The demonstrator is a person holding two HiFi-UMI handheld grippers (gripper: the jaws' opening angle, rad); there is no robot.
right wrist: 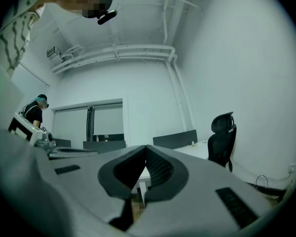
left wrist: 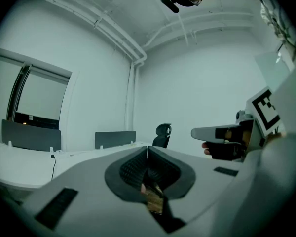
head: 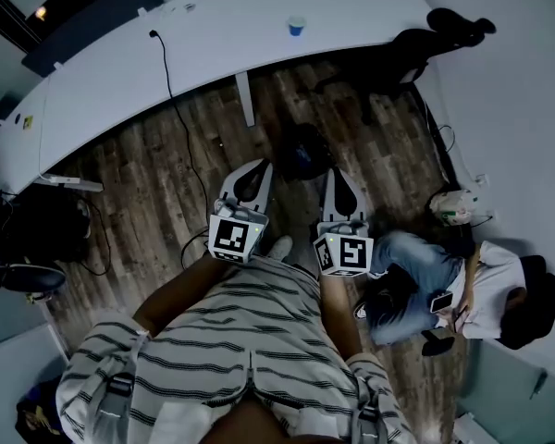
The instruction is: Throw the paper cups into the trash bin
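Task is only just starting, nothing looks done. The one paper cup point(head: 297, 26) I can make out, blue with a pale rim, is standing upright on the long white tabletop point(head: 213, 35), well apart from both grippers and not touched by either. The person is holding the left gripper point(head: 259, 166) and right gripper point(head: 338, 176) level in front of the chest, side by side. The left gripper's fingers point(left wrist: 132, 168) are pressing together at the tips with nothing between them. The right gripper's fingers point(right wrist: 160, 169) are likewise meeting tip to tip, empty. A dark bin point(head: 301, 151) is sitting on the wood floor point(head: 157, 183) just ahead of the grippers, near the tabletop's edge. It is probably the trash bin, but it is too dim to be sure. Whether anything is lying inside it cannot be told. What is left, as I judge it, is all of it: reaching the cup, opening the fingers, gripping it, carrying it back and dropping it in the bin. Other cups may be sitting out of view. Around the scene, a black office chair point(head: 416, 49) is standing at the far right end of the tabletop, a cable point(head: 171, 86) is trailing off the tabletop down to the floor, and a seated person point(head: 481, 289) is staying low on the right. None of these is blocking the straight way to the cup, only the bin itself is sitting in the walking path.
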